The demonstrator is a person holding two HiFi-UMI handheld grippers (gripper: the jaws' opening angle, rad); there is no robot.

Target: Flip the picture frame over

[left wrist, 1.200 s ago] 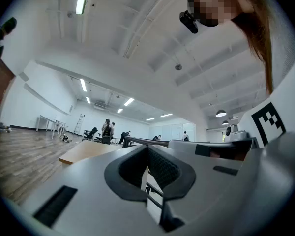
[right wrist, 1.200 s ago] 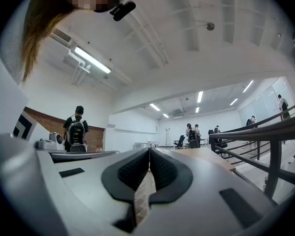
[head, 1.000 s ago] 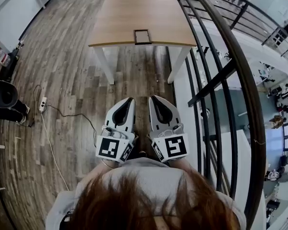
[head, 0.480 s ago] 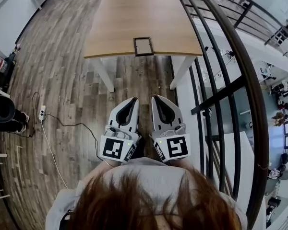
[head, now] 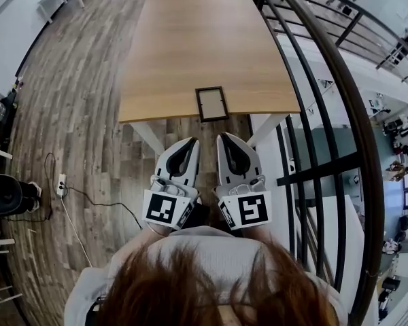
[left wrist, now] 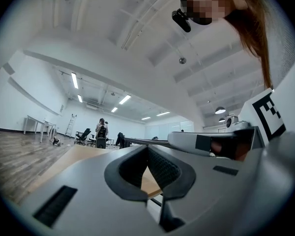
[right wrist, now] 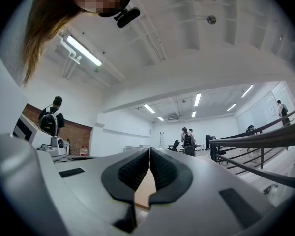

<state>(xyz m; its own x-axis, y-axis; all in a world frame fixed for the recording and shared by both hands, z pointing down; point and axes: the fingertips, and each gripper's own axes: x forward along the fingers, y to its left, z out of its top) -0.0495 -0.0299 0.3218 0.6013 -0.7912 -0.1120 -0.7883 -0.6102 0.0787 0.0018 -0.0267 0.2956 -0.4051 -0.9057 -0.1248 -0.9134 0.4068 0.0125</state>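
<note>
Head view looks steeply down on the picture frame (head: pixel 211 104), which lies flat on the surface (head: pixel 190 46), close to its near edge and a little right of the middle. It is a small upright rectangle with a thin dark border around a pale grey panel, and it sits slightly askew to the edge. I cannot tell which face is up.

The surface is a long top of light, fine-grained wood with a matte finish, carried on white slanting legs (head: pixel 148 136). Below it runs a floor (head: pixel 81 114) of mixed grey-brown planks. A dark metal railing (head: pixel 358 117) with a rounded handrail curves along the right.

I hold my left gripper (head: pixel 188 143) and right gripper (head: pixel 223 138) side by side just short of the near edge, well apart from the frame. Their shells are smooth light grey plastic, tapering to points, each with a cube of black-and-white square markers at the back.

Seen along my left gripper (left wrist: pixel 147 149), the dark ribbed pads (left wrist: pixel 160 166) meet at the tips with nothing between them. My right gripper (right wrist: pixel 149 151) is likewise closed and empty, its ribbed pads (right wrist: pixel 162 168) touching.
</note>
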